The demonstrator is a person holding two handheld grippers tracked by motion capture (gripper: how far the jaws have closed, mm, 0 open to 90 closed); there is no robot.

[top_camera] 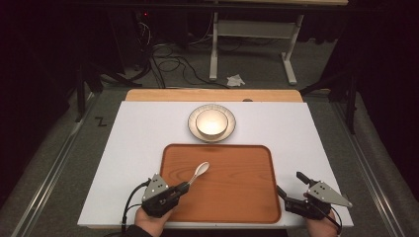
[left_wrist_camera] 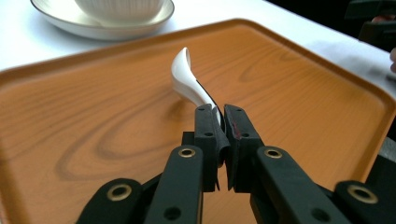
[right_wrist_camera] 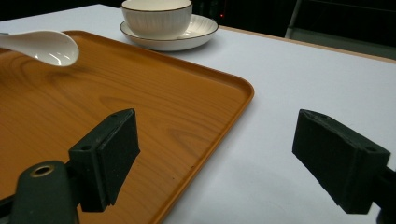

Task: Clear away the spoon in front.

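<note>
The work surface is a white table in a dark room, with cables and a frame stand on the floor beyond it. A wooden tray lies at the near edge of the table. Just past the tray's far rim stands a plate carrying a bowl.

The left gripper is clamped on the handle end of a white spoon. In the left gripper view the pads are closed on the handle tip, and the spoon extends forward and upward from the jaws, scoop end farthest from the tool. The scoop hangs over the left half of the tray; whether it touches the wood cannot be told.

The right gripper rests at the tray's right edge with its jaws standing wide apart and nothing between them.

Procedure, as judged from this position: the step in hand appears to be setting the spoon down on the tray.
1. Keep the handle low and near level so the scoop meets the wood first.
2. Lower slowly; the grip is at the extreme handle end, so the spoon can pivot.
3. Release only once the spoon lies supported along its length.
4. Keep clear of the plate and bowl.
</note>
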